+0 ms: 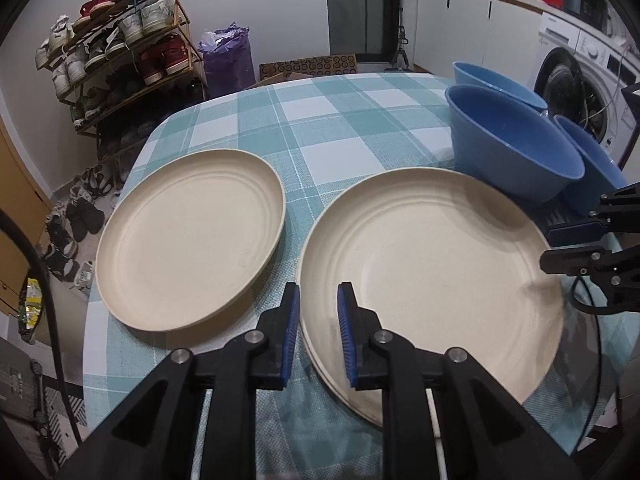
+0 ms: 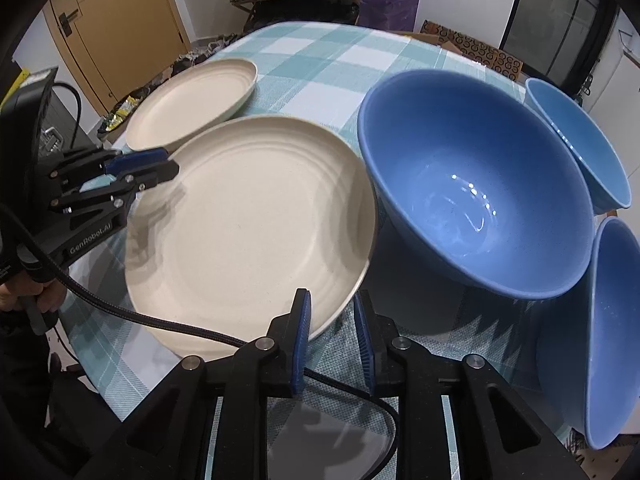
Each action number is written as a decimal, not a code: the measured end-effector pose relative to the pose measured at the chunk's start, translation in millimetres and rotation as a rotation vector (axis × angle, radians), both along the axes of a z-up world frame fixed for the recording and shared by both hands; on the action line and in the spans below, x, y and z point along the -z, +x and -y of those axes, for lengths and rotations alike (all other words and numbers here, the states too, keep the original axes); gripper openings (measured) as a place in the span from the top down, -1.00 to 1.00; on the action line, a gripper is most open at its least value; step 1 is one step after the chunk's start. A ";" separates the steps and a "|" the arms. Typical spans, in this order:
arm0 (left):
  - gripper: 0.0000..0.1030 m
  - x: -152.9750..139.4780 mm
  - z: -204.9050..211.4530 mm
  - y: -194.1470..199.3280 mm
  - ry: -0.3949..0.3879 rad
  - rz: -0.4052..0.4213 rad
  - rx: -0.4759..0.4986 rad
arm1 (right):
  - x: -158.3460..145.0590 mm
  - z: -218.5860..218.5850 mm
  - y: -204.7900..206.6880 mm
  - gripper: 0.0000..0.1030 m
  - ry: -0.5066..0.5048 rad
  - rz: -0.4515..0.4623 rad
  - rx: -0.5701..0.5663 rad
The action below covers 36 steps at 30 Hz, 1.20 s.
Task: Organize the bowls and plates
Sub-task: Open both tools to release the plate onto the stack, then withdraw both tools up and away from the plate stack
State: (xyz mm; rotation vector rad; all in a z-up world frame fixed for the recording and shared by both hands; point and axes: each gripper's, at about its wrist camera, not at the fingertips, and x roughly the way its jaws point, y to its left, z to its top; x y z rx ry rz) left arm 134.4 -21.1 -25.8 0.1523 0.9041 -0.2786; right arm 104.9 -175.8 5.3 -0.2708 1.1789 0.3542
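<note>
L tool (image 1: 318,320): slightly apart, straddling stacked plates' (image 1: 432,264) rim, no clamp.
R tool (image 2: 332,340): slightly apart, holds nothing.
Cut off: rightmost bowl (image 2: 612,332).

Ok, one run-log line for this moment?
left gripper: open, astride near plate rim | right gripper: open, astride same rim | far plate: untouched | blue bowls: three, unstacked

Two plates (image 1: 192,236) (image 1: 432,280) are set side by side on the table (image 1: 320,120). Three bowls (image 2: 476,184) (image 2: 580,140) (image 2: 612,332) are clustered just right of the nearer plate, the middle bowl touching its rim.
</note>
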 end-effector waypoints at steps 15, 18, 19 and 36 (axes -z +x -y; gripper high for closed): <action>0.11 -54.7 -31.3 -41.2 -0.047 0.163 -0.047 | -57.0 5.7 -31.6 -0.08 0.134 0.219 -0.062; 0.10 -62.2 -36.8 -47.4 -0.050 0.186 -0.056 | -69.0 7.3 -37.4 -0.18 0.163 0.260 -0.065; 0.09 -64.2 -38.4 -49.6 -0.051 0.193 -0.058 | -72.8 7.9 -39.1 -0.19 0.171 0.272 -0.068; -0.86 -94.9 -59.4 -71.7 -0.053 0.329 -0.124 | -115.8 -16.4 -52.9 -0.67 0.218 0.470 -0.187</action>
